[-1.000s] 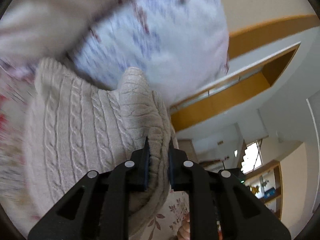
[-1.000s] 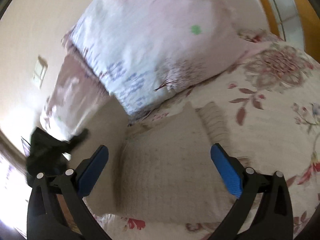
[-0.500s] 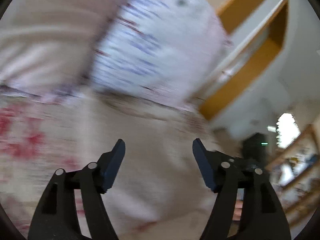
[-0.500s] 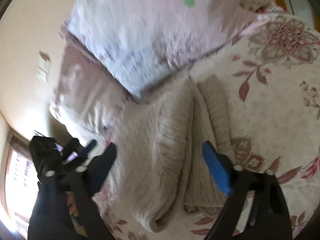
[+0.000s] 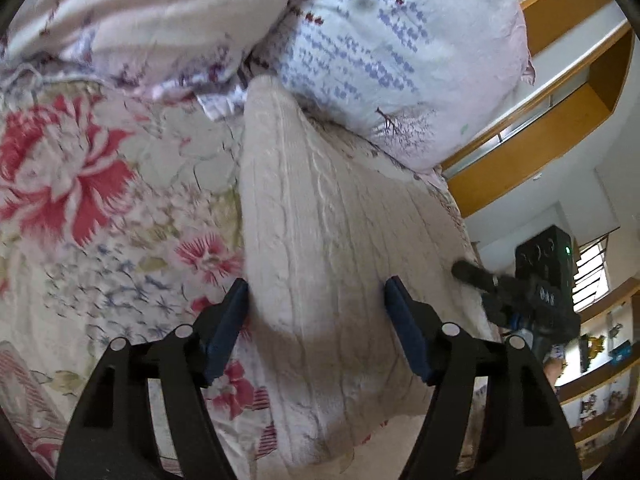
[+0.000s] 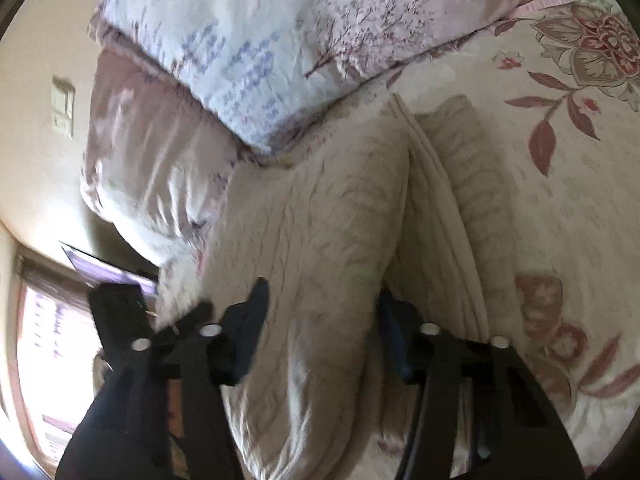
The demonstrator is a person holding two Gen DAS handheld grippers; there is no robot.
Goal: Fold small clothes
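Observation:
A beige cable-knit sweater point(image 5: 328, 208) lies folded lengthwise on the flowered bedspread point(image 5: 100, 200), its far end against the pillows. My left gripper point(image 5: 315, 284) is open and straddles the sweater's near end, one finger at its left edge. It holds nothing. In the right wrist view the sweater point(image 6: 320, 208) shows a thick upper fold with thinner layers to its right. My right gripper point(image 6: 320, 292) is closing on that upper fold, which bunches up between the pads. The right gripper's body point(image 5: 532, 292) also shows at the sweater's right edge.
A white pillow with blue print point(image 5: 400, 40) and a pink striped pillow point(image 5: 140, 12) lean at the head of the bed. Wooden wall trim point(image 5: 540, 152) and shelves point(image 5: 600, 360) stand to the right. More flowered bedspread point(image 6: 560, 200) lies right of the sweater.
My left gripper let go of the sweater fold, opened wide and sank toward the bed. My right gripper's jaws came from wide open in around the sweater's upper fold.

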